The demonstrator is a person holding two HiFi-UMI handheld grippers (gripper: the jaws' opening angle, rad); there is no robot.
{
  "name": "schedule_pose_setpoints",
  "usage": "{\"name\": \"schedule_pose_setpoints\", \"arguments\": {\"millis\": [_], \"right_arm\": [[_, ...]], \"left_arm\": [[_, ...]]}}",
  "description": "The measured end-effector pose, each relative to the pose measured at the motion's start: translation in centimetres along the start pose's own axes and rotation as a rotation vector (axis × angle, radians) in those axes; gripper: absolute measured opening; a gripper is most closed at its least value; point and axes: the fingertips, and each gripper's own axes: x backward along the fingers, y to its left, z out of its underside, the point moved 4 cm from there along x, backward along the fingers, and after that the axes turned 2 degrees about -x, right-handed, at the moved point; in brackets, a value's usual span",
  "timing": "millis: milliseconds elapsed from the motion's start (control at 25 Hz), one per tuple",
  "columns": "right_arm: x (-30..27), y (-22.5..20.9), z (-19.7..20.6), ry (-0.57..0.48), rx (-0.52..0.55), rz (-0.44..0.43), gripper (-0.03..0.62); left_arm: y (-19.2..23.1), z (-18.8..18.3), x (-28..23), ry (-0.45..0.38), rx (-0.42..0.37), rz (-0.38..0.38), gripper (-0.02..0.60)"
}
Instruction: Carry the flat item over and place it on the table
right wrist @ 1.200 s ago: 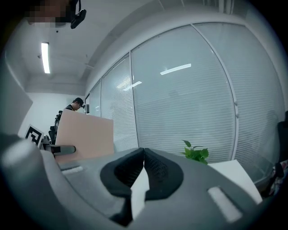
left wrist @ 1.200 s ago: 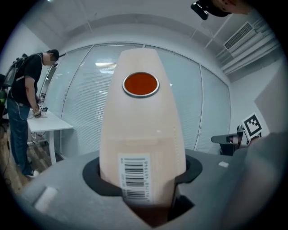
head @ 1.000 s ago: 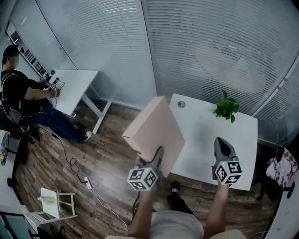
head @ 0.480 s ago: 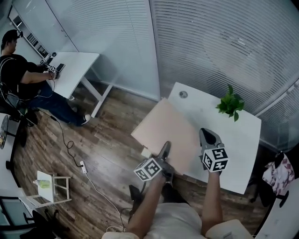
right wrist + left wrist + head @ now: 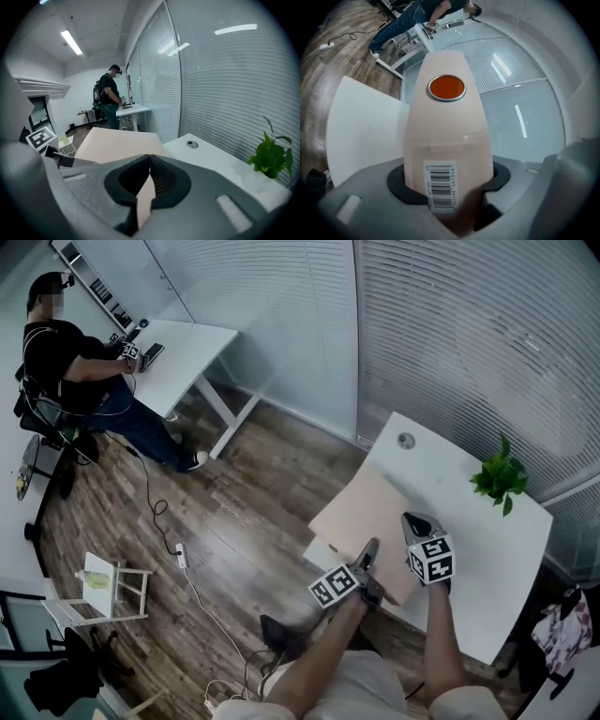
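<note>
The flat box (image 5: 361, 519) has sunk from its raised tilt to lie almost level over the desk (image 5: 487, 549)'s near left corner, with the left gripper (image 5: 369, 555)'s fingers (image 5: 396, 185) clamped on its near edge and the right gripper (image 5: 413, 521)'s fingers closed empty above it, so release looks close.

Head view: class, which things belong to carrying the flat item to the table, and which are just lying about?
Job in hand: flat box, left gripper, right gripper, white table.
Lying about: potted plant, far desk, power strip.
</note>
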Motion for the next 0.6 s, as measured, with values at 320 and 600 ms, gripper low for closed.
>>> {"name": "schedule_pose_setpoints", "arguments": {"millis": [320, 600], "right_arm": [[-4.0, -1.1, 1.8, 0.089, 0.038, -0.057, 0.002], [-6.6, -1.6, 4.5, 0.198, 0.08, -0.087, 0.002]], "left_arm": [[2.7, 2.0, -1.6, -0.037, 0.141, -0.015, 0.288], [3.0, 3.4, -2.8, 0.0, 0.141, -0.016, 0.288]]}}
